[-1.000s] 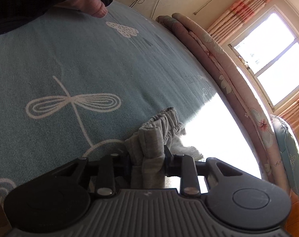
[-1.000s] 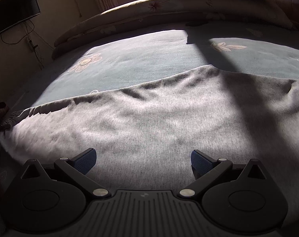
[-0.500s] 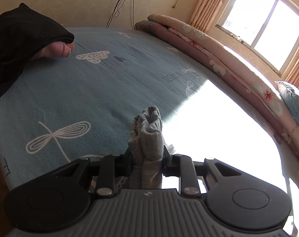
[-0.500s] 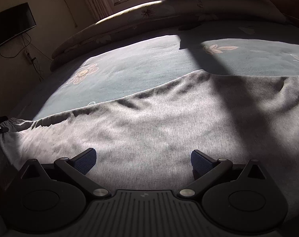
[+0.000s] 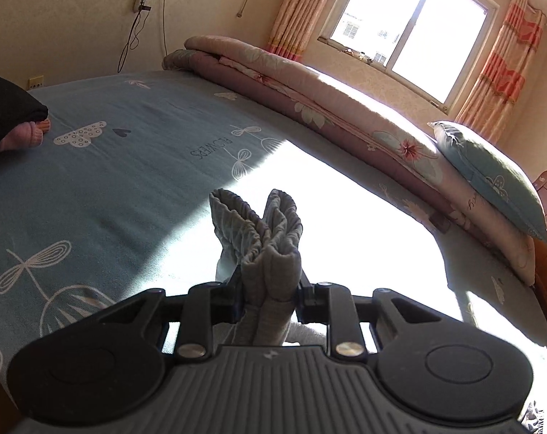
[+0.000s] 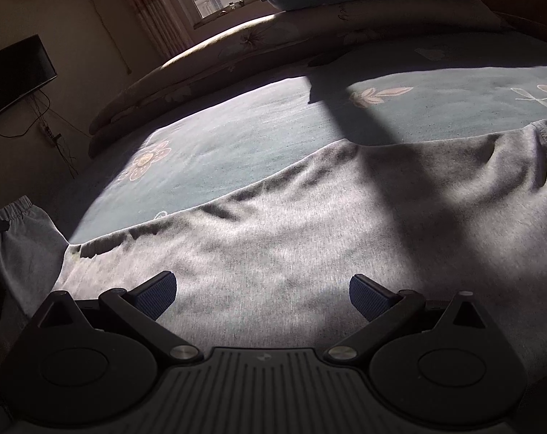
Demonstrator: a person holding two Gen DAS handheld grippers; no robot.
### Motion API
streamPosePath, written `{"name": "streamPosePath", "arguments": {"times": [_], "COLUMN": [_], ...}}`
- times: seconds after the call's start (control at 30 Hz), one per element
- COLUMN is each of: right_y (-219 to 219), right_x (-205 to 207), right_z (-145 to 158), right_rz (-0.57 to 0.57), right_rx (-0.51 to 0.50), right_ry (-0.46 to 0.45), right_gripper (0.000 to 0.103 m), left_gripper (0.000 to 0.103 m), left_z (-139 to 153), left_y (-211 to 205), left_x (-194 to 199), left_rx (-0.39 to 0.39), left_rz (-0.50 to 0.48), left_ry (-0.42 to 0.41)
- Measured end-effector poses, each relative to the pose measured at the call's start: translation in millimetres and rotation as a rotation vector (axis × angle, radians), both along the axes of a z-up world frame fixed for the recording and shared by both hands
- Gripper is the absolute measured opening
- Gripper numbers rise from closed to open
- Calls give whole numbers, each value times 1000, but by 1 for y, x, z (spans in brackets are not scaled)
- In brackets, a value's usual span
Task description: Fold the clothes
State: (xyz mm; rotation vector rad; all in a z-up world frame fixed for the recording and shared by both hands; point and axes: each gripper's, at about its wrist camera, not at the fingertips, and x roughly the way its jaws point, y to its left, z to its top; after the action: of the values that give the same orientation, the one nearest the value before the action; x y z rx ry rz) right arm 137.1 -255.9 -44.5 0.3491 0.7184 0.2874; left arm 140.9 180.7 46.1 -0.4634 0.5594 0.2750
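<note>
Grey knit trousers (image 6: pixel 309 238) lie spread flat across the blue-green bedsheet (image 6: pixel 237 137) in the right wrist view. Their gathered elastic waistband (image 5: pixel 262 238) is bunched between the fingers of my left gripper (image 5: pixel 269 289), which is shut on it and holds it up above the sheet. That lifted end (image 6: pixel 16 231) shows again at the left edge of the right wrist view. My right gripper (image 6: pixel 262 294) hovers low over the flat grey cloth, open, with nothing between its blue pads (image 6: pixel 157 294).
A rolled floral quilt (image 5: pixel 327 108) and a blue pillow (image 5: pixel 490 177) line the far side of the bed under the window (image 5: pixel 410 25). A person's dark sleeve and hand (image 5: pixel 16 126) rest at the sheet's left edge. A wall-mounted TV (image 6: pixel 13 76) hangs at the left.
My left gripper has risen and rolled, lifting the bunched waistband higher off the sheet; more of the room and window shows. The right gripper has shifted slightly over the flat cloth, still open.
</note>
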Motion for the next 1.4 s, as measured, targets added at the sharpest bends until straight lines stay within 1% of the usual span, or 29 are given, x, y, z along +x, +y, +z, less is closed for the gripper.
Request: {"name": "streamPosePath", "arguments": {"times": [0.17,0.43,0.7,0.83,1.03,1.1,1.23,1.4], "right_y": [-12,-28,-40,-44,-47,-47,-46,-47], "right_x": [-2,-4,-6,-6,-6,-6,-6,-6], "right_z": [2,5,4,4,3,3,3,1], "right_rz": [-28,-63,-92,-102,-112,-114,-114,-117], "right_rx": [20,48,67,72,75,75,71,66], "right_ry": [-8,-15,-15,-14,-11,-10,-10,-4], "right_gripper": [103,103,103,103,103,103,103,103], "left_gripper": [23,23,24,24,24,24,24,24], "left_z": [11,21,11,3,-9,-13,-25,-48], "left_y": [-33,-87,-135,-156,-185,-194,-213,-233], "left_x": [10,25,42,49,54,54,51,50], "left_rx": [7,-21,-47,-68,-76,-62,-4,75], "left_rz": [-97,-231,-341,-380,-442,-465,-508,-554], "left_ry": [-7,-5,11,18,32,38,63,118]}}
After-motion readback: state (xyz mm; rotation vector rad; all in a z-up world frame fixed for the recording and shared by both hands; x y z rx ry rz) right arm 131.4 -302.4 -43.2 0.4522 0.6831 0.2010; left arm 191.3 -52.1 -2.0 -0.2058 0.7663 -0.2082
